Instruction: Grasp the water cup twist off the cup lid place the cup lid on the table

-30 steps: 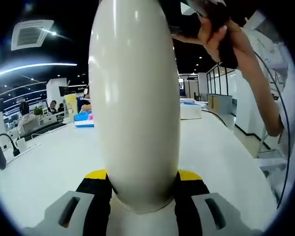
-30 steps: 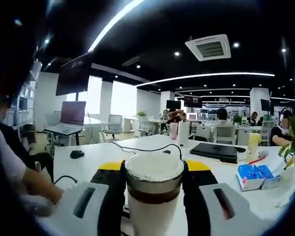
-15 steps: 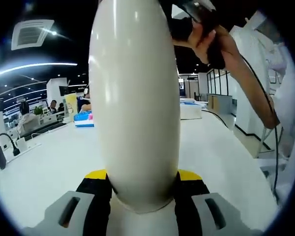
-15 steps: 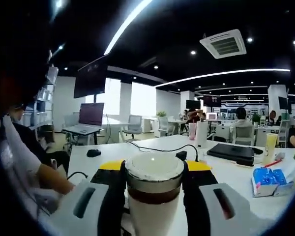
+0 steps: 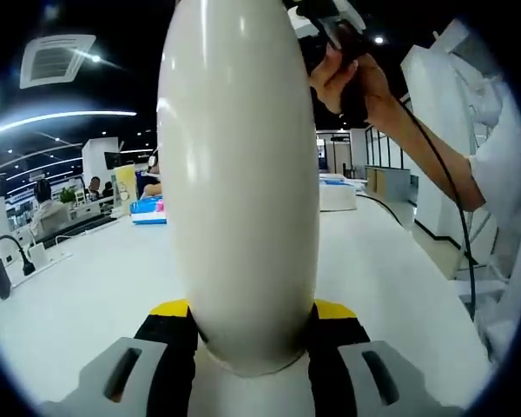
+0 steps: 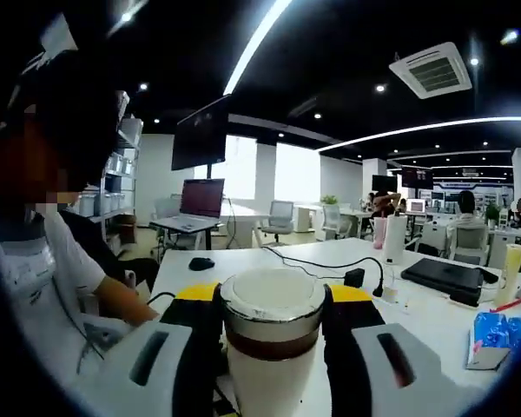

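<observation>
Open-plan office: long white desks (image 6: 243, 261) with a laptop (image 6: 200, 201), mouse (image 6: 201, 263) and cables, swivel chairs (image 6: 280, 217), seated workers, wall monitor (image 6: 201, 132), ceiling air-conditioning vent (image 6: 434, 69), strip lighting.

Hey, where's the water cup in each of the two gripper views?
Left gripper view: the water cup is the tall white body up the centre, between the jaws.
Right gripper view: its lidded top sits bottom centre, between the jaws.
Shared landmark: the blue pack.
</observation>
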Motion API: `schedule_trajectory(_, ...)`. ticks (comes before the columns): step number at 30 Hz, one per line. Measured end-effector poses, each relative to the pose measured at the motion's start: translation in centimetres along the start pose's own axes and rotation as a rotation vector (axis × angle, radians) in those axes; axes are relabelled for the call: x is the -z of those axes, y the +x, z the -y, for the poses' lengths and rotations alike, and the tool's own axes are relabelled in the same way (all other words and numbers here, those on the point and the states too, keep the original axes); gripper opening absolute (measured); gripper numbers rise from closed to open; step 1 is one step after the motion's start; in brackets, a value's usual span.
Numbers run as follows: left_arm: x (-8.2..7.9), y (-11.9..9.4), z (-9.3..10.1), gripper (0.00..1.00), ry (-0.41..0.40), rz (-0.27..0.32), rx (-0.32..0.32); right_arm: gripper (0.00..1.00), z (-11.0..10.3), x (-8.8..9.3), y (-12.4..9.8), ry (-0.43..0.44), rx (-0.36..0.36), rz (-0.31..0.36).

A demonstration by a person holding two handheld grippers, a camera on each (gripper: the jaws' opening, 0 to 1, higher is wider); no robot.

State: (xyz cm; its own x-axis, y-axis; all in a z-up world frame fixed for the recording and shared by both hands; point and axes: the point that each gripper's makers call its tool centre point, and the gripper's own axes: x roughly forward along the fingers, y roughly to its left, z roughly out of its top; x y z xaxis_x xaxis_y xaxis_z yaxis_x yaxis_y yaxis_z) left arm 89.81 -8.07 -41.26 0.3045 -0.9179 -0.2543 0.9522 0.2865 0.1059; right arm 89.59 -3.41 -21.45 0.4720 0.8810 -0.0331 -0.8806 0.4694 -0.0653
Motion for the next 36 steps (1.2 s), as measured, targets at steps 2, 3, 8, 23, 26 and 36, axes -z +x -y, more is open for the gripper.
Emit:
schedule_trajectory(2, 0.0, 0.0, 0.0, 0.51, 0.000, 0.000, 0.001, 0.48, -0.1, 0.0, 0.0, 0.003, -0.015, 0.003)
schedule_trajectory(3, 0.0, 0.0, 0.0, 0.51, 0.000, 0.000, 0.001, 0.48, -0.2, 0.0, 0.0, 0.003, -0.019, 0.002)
schedule_trajectory(8, 0.0, 0.0, 0.0, 0.51, -0.003, -0.001, 0.003, 0.48, 0.0, 0.0, 0.1, 0.002, -0.016, 0.002)
schedule_trajectory(23, 0.0, 0.0, -0.1, 0.51, -0.003, -0.001, 0.004, 0.83, 0.3, -1.6, -1.2, 0.054, 0.311, -0.002)
schedule_trajectory(26, 0.0, -0.1, -0.1, 0.51, -0.003, -0.002, 0.004, 0.83, 0.0, -1.4, -1.0, 0.038, 0.416, 0.009)
schedule_trajectory(36, 0.0, -0.1, -0.1, 0.51, -0.003, -0.002, 0.004, 0.88, 0.4, -0.6, -0.6, -0.029, 0.732, 0.015)
